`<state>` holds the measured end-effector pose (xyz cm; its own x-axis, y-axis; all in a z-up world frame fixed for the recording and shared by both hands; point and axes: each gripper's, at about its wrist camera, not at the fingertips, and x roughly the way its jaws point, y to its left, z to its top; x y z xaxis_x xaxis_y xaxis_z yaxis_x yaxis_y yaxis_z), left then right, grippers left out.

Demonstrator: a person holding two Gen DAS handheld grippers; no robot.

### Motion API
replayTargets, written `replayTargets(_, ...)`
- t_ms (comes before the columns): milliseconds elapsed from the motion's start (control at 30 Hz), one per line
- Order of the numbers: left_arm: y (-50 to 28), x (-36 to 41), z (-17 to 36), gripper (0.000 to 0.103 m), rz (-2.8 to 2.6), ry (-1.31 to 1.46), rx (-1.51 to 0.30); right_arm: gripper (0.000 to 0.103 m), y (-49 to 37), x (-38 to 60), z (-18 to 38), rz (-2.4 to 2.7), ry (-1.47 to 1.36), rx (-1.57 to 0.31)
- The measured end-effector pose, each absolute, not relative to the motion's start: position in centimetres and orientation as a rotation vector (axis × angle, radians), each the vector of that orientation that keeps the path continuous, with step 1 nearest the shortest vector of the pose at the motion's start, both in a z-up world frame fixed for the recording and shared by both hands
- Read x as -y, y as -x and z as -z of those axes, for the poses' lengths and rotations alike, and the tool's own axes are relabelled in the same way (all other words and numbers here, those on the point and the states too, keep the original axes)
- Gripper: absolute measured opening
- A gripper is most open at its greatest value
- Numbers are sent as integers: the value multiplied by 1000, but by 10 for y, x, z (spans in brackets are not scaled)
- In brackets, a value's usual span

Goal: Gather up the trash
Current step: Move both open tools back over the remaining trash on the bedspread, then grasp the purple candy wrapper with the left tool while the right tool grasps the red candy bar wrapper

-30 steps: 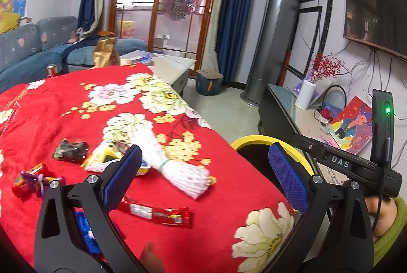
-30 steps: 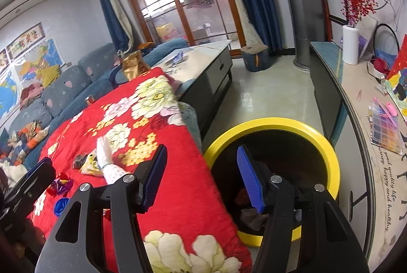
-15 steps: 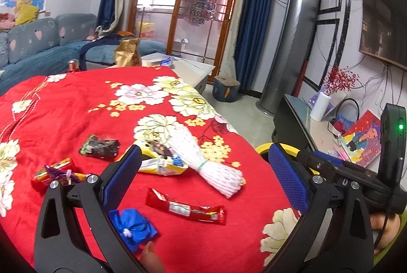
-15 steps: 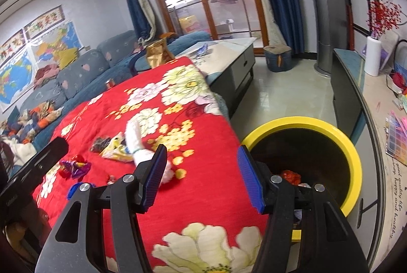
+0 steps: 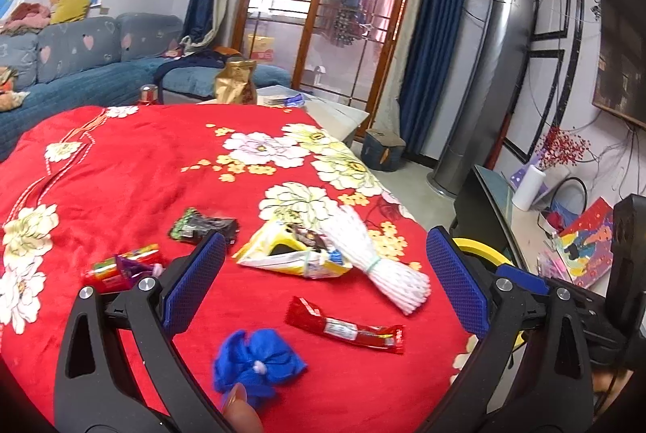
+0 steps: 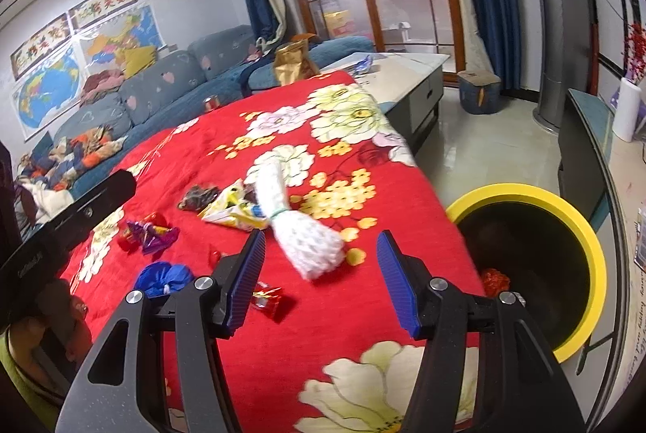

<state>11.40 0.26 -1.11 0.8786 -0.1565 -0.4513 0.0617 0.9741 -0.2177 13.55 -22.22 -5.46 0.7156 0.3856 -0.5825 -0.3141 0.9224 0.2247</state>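
We have drawn both hand-held grippers back from the yellow-rimmed bin (image 6: 581, 231) and toward the red floral tabletop (image 5: 121, 166). In our left view the bin has slid nearly out of sight, while a blue fabric flower (image 5: 258, 360) and the whole red wrapper (image 5: 347, 326) have come into view. In our right view the white net sleeve (image 6: 303, 231) now lies ahead.

A red cloth (image 5: 133, 166) printed with white and yellow flowers is seen across the centre. A blue crumpled wrapper (image 5: 258, 360) and a red wrapper (image 5: 343, 326) are shown at lower centre. A yellow-rimmed black bin (image 6: 581, 231) is seen at right.
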Motion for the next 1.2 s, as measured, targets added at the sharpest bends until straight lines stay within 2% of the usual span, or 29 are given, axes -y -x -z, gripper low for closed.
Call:
replayTargets(533, -108, -59, 21, 91, -10, 259, -510, 55, -132, 165, 67, -518, -11, -723)
replayTargets(1000, -112, -106, 57, 91, -104, 346, -611, 55, -149, 135, 83, -559, 59, -775)
replayTargets(1167, -116, -112, 70, 82, -106, 373, -643, 55, -158, 130, 92, -555, 80, -797)
replayTargets(1200, -118, -112, 72, 77, -102, 380, -649, 55, -160, 130, 93, -552, 81, -801)
